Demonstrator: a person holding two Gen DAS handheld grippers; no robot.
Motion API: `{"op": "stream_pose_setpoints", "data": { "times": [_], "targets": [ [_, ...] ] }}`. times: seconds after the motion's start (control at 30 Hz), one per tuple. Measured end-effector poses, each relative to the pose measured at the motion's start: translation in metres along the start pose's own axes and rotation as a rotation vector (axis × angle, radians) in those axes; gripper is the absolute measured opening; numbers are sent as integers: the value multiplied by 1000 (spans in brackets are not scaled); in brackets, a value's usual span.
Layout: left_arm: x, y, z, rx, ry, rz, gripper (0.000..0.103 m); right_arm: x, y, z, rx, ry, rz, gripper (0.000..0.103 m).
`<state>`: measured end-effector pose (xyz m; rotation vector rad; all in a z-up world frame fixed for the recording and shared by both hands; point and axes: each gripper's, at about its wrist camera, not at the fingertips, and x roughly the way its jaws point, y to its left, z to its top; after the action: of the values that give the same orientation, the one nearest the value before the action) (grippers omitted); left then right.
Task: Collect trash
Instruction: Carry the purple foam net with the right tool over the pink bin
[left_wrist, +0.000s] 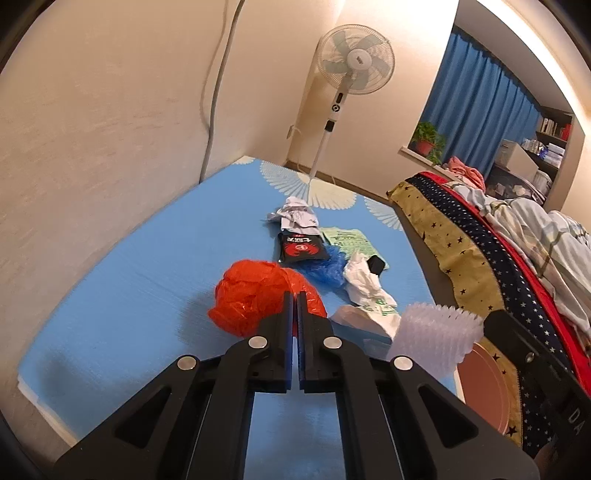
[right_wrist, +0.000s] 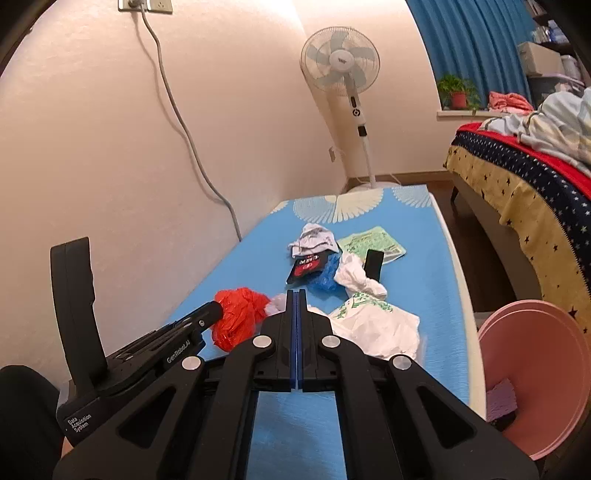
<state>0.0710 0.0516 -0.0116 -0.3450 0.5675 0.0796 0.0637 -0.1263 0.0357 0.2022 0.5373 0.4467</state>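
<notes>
Trash lies on a blue mat (left_wrist: 129, 280): a crumpled red plastic bag (left_wrist: 255, 295), a black snack packet (left_wrist: 301, 248), a blue plastic piece (left_wrist: 328, 269), white plastic bags (left_wrist: 364, 284), crumpled white paper (left_wrist: 295, 216) and a green leaflet (left_wrist: 349, 240). My left gripper (left_wrist: 295, 295) is shut on the edge of the red bag, which also shows in the right wrist view (right_wrist: 240, 317). My right gripper (right_wrist: 296, 293) is shut, with a white ridged foam piece (left_wrist: 436, 332) seen at it in the left wrist view. A pink bin (right_wrist: 535, 369) stands right of the mat.
A wall runs along the mat's left side, with a cable (right_wrist: 192, 140). A standing fan (right_wrist: 341, 70) is at the far end. A bed with a starred cover (right_wrist: 524, 192) is to the right, across a strip of floor.
</notes>
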Motion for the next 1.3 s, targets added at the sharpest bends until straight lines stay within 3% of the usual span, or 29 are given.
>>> {"op": "stream_pose_setpoints", "data": {
  "times": [0.6,1.3],
  "targets": [
    [-47,-24,1,68,-64,-58,1,-58,-13,11,2,-85,-56,0],
    [-66,-68,-2,161,-101,-137,1,-90,-57,24,37,-140,-210,0]
  ]
}}
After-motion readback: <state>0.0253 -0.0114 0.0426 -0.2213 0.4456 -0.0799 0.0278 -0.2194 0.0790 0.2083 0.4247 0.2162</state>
